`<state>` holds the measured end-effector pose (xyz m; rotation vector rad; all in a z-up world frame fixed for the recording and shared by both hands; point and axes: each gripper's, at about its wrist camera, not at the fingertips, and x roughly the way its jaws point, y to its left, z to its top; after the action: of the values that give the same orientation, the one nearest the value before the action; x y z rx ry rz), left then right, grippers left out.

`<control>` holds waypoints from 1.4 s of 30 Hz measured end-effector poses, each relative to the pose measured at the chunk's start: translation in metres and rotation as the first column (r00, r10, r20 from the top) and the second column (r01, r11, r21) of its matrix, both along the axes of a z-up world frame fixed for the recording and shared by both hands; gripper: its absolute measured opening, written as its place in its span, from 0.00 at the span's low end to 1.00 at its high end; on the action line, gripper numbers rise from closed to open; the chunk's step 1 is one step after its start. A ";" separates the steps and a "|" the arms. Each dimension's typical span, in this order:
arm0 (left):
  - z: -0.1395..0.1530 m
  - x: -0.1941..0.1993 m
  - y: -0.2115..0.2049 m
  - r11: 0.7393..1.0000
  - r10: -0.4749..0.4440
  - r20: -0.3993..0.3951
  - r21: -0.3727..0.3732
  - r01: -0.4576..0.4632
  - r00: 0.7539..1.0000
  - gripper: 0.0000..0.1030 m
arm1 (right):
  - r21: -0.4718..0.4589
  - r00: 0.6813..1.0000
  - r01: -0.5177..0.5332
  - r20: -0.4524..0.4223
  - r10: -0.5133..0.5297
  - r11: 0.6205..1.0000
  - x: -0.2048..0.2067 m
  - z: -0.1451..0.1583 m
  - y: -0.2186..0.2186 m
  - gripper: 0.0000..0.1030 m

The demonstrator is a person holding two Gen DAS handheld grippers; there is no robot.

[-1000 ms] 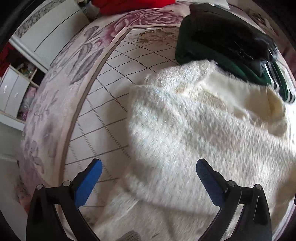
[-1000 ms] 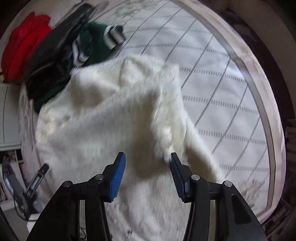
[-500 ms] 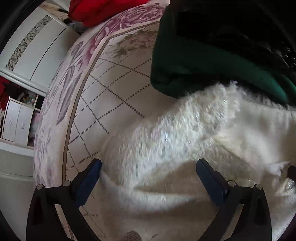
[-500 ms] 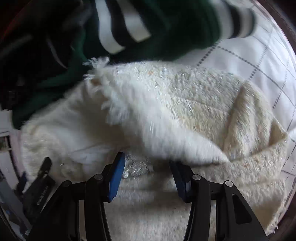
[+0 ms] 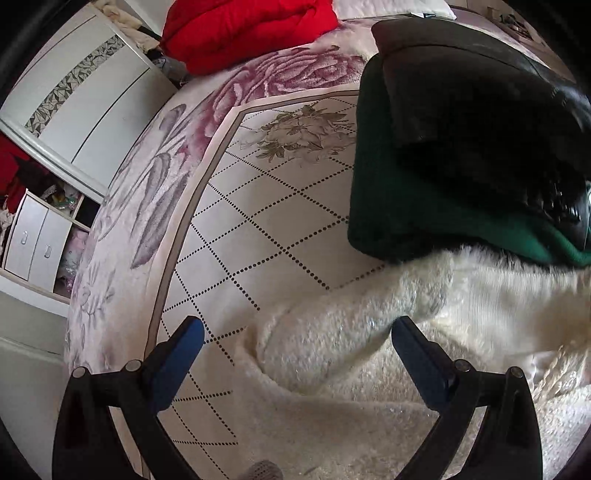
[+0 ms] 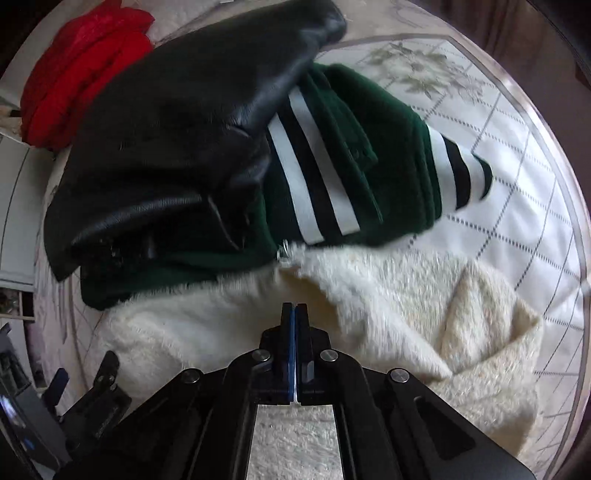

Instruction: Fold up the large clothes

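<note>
i'm looking down at the bedspread [image 5: 280, 236], cream with a dotted diamond grid and a purple flower border, which fills most of both views. the task's thing, the fluffy white garment [image 6: 388, 306], lies spread across the near part of it, directly under both tools; its far edge touches the dark pile, and in the right wrist view one corner is folded up at the right side. behind it sits the black leather jacket [image 6: 192, 122], lying on top of the green striped garment [image 6: 343, 162], whose white and black bands show on the body and the cuff. farther back, at the bed's edge, i see the red bundle [image 5: 247, 29]. my left gripper [image 5: 295, 350] is wide apart, its blue pads straddling a rolled fold of white fluff without pressing it. my right gripper [image 6: 294, 314] has its jaws pressed flat together above the white fluff, and i see no fabric caught between the pads.
</note>
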<state>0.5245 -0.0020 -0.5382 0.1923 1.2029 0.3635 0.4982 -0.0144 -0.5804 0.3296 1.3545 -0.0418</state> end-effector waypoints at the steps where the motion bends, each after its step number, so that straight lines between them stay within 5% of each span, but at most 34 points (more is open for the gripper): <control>1: 0.002 0.000 0.003 1.000 0.011 0.003 -0.007 -0.010 1.000 1.00 | 0.000 0.999 -0.034 -0.014 0.034 0.999 0.003 -0.003 0.004 0.00; 5: 0.009 -0.010 0.014 0.998 0.054 0.021 -0.014 -0.054 0.998 1.00 | 0.259 0.974 -0.075 -0.187 0.126 0.963 -0.005 -0.023 0.005 0.01; 9: 0.005 -0.019 0.020 0.996 0.090 0.018 -0.006 -0.090 0.996 1.00 | 0.341 0.964 -0.132 -0.176 0.201 0.931 -0.022 -0.024 0.020 0.44; 12: -0.004 -0.020 0.024 0.995 0.104 0.005 0.005 -0.104 0.995 1.00 | 0.360 0.946 -0.209 -0.162 0.282 0.909 -0.016 -0.030 0.052 0.44; 15: -0.012 -0.019 0.026 0.994 0.104 -0.009 0.020 -0.104 0.995 1.00 | 0.455 0.913 -0.195 -0.240 0.330 0.869 -0.009 -0.063 0.077 0.44; 17: -0.014 -0.018 0.030 0.994 0.111 -0.015 0.019 -0.111 0.994 1.00 | 0.447 0.893 -0.195 -0.288 0.347 0.873 -0.007 -0.086 0.087 0.42; 20: -0.010 -0.020 0.034 0.993 0.115 -0.007 0.018 -0.115 0.993 1.00 | 0.414 0.902 -0.210 -0.266 0.339 0.886 -0.014 -0.088 0.092 0.17; 27: 0.004 -0.020 0.036 0.994 0.107 0.020 0.006 -0.108 0.994 1.00 | 0.271 0.954 -0.226 -0.132 0.269 0.936 -0.021 -0.052 0.097 0.13; 32: 0.022 -0.023 0.028 0.994 0.096 0.039 -0.053 -0.094 0.995 1.00 | 0.359 0.956 -0.122 -0.209 0.207 0.925 -0.022 -0.041 0.074 0.21; 34: 0.025 -0.023 0.015 0.994 0.077 0.040 -0.081 -0.074 0.996 1.00 | 0.302 0.974 -0.065 -0.189 0.126 0.951 -0.033 -0.016 0.041 0.51; 36: 0.018 -0.019 0.001 0.994 0.059 0.021 -0.097 -0.057 0.998 1.00 | 0.190 0.985 -0.015 -0.164 0.047 0.982 -0.047 0.007 0.010 0.67; 39: 0.002 -0.010 -0.020 0.995 0.031 -0.007 -0.093 -0.031 1.000 1.00 | 0.151 0.983 0.018 -0.181 0.009 0.988 -0.050 0.009 -0.008 0.67; 42: -0.012 -0.004 -0.033 0.998 0.005 -0.021 -0.059 -0.006 1.000 1.00 | 0.147 0.968 -0.017 -0.245 0.053 0.989 -0.041 -0.022 -0.018 0.67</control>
<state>0.5208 -0.0351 -0.5498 0.1425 1.2338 0.3312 0.4569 -0.0319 -0.6024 0.4329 1.6160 0.0465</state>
